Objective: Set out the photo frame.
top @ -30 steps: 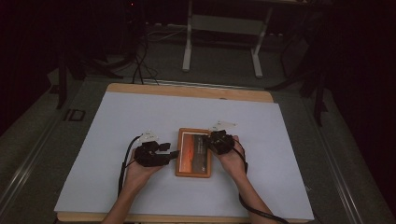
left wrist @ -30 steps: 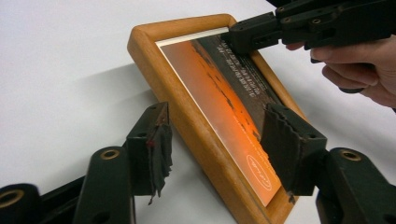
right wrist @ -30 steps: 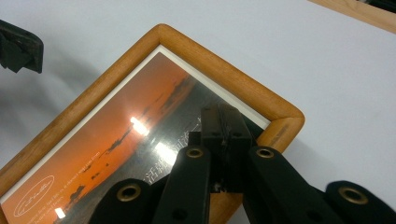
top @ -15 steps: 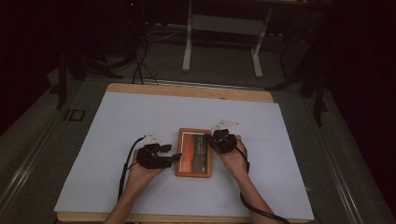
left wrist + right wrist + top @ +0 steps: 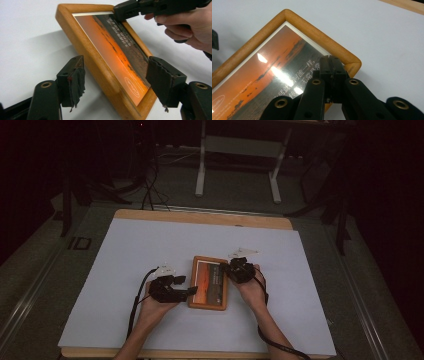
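A wooden picture frame point(image 5: 209, 282) with an orange sunset print lies on the white table top point(image 5: 140, 250). My left gripper point(image 5: 190, 291) is at the frame's left side. Its jaws have just been opening and now stand open astride the wooden frame rail point(image 5: 100, 67), with both pads point(image 5: 76, 81) clear of the wood. My right gripper point(image 5: 225, 268) is shut, and its closed tips rest on the picture's glass point(image 5: 287, 70) close to a rounded frame corner point(image 5: 352, 62). That right gripper point(image 5: 122, 11) also shows at the frame's far corner, and its own camera sees it from behind point(image 5: 331, 65).
The table has a bare wooden rim point(image 5: 200, 217) at the back. White surface spreads left, right and behind the frame. Beyond the table a grey metal stand point(image 5: 240, 165) and cables point(image 5: 150, 185) sit on the dark floor.
The left gripper's jaws have spread apart around the frame's left rail. Both hands and the frame stay about where they were.
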Motion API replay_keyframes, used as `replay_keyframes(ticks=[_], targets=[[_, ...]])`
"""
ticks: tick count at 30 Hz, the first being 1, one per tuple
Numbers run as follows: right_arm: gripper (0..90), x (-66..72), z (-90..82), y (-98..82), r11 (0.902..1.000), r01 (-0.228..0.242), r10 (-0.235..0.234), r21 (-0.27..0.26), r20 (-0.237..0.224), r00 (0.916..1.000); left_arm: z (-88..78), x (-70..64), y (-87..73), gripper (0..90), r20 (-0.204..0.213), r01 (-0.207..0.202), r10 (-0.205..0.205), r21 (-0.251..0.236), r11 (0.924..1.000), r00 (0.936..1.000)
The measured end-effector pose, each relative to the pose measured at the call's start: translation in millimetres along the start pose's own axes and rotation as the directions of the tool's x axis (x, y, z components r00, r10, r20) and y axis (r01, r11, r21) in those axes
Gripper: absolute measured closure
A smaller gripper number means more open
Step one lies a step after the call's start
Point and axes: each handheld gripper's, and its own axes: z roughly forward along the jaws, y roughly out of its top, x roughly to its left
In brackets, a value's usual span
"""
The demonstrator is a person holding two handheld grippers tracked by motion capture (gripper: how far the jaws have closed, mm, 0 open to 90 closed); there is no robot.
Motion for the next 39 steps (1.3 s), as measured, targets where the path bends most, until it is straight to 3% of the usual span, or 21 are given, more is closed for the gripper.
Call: replay_keyframes(ticks=[7, 16, 19, 25, 28, 30, 35, 39], targets=[[89.9, -6.4, 1.1, -3.9, 0.9997, -0.023, 0.023, 0.006, 0.01, 0.9997, 0.8, -4.5, 0.8, 26.2, -0.013, -0.006, 0.006, -0.004, 1.0, 0.9999], [90.0, -15.9, 5.1, -11.5, 0.9977, -0.063, 0.063, 0.023, 0.024, 0.9977, -0.4, -9.0, 2.3, 26.0, 0.017, -0.002, 0.003, -0.016, 0.9999, 0.9999], [90.0, -18.3, 7.6, -14.6, 0.9968, -0.071, 0.07, 0.035, 0.032, 0.997, -0.3, -14.6, 4.1, 25.7, 0.041, 0.003, -0.002, -0.03, 0.9996, 0.9991], [90.0, -19.8, 8.7, -15.7, 0.9965, -0.072, 0.071, 0.043, 0.035, 0.9969, 3.6, -31.0, 6.5, 23.0, 0.068, -0.032, 0.033, -0.024, 0.9992, 0.9971], [90.0, -20.1, 8.8, -15.9, 0.9966, -0.072, 0.071, 0.041, 0.034, 0.9969, 9.9, -38.3, 5.2, 21.9, 0.066, -0.043, 0.044, -0.005, 0.999, 0.9969], [90.0, -20.0, 8.8, -15.9, 0.9966, -0.072, 0.071, 0.041, 0.034, 0.9969, 16.0, -42.8, 3.7, 18.0, 0.025, -0.055, 0.055, 0.02, 0.9983, 0.9982], [90.0, -20.2, 8.8, -15.9, 0.9966, -0.071, 0.07, 0.041, 0.033, 0.997, 23.1, -39.8, 2.4, 18.4, -0.008, -0.001, 0.001, 0.045, 0.999, 1.0], [90.0, -20.1, 8.7, -16.0, 0.9967, -0.07, 0.069, 0.041, 0.033, 0.9971, 30.2, -37.8, 1.2, 17.6, -0.005, 0.037, -0.037, 0.057, 0.9977, 0.9993]])
